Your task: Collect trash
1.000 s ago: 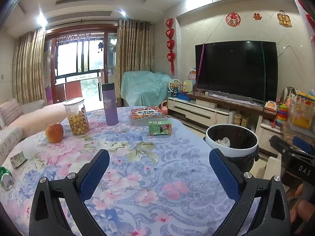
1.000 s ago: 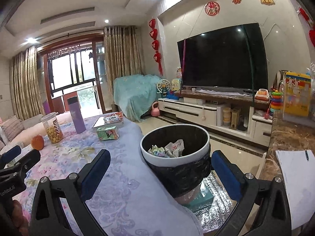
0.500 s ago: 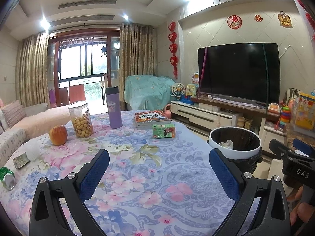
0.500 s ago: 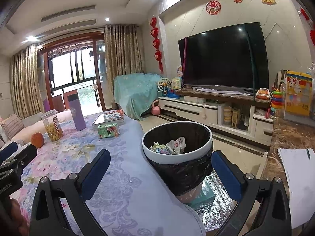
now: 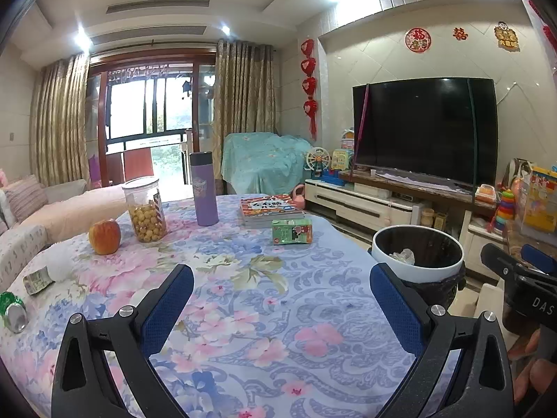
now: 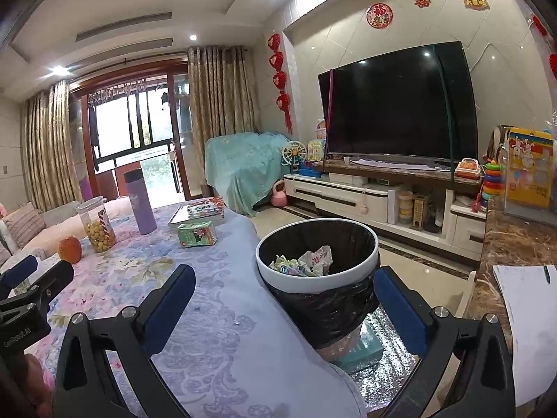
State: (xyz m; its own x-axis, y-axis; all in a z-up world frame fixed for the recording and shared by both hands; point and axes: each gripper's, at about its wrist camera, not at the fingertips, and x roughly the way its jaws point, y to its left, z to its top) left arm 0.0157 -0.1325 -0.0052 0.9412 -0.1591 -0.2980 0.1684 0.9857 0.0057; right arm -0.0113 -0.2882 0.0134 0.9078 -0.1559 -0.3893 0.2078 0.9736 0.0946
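Since a second ago both views have pulled back and risen slightly; the bin sits smaller and lower in each, nothing on the table has shifted.

Table (image 5: 264,313), floral cloth, carries everything. Bin (image 6: 316,244), black liner, stands just off the table's right edge, likely so trash can be dropped straight in; crumpled wrappers (image 6: 303,261) already lie inside.

Left tongs (image 5: 282,299) hang wide open over bare cloth, holding nothing. Right tongs (image 6: 283,301) likewise wide open and empty, framing the bin.

Remaining trash, by my judgement: green carton (image 5: 291,231) on its side by the books (image 5: 269,209), long axis left-right; crushed can (image 5: 12,310) at the far left edge, long axis running near to far, open end toward the camera; flattened wrapper (image 5: 36,280) near it.
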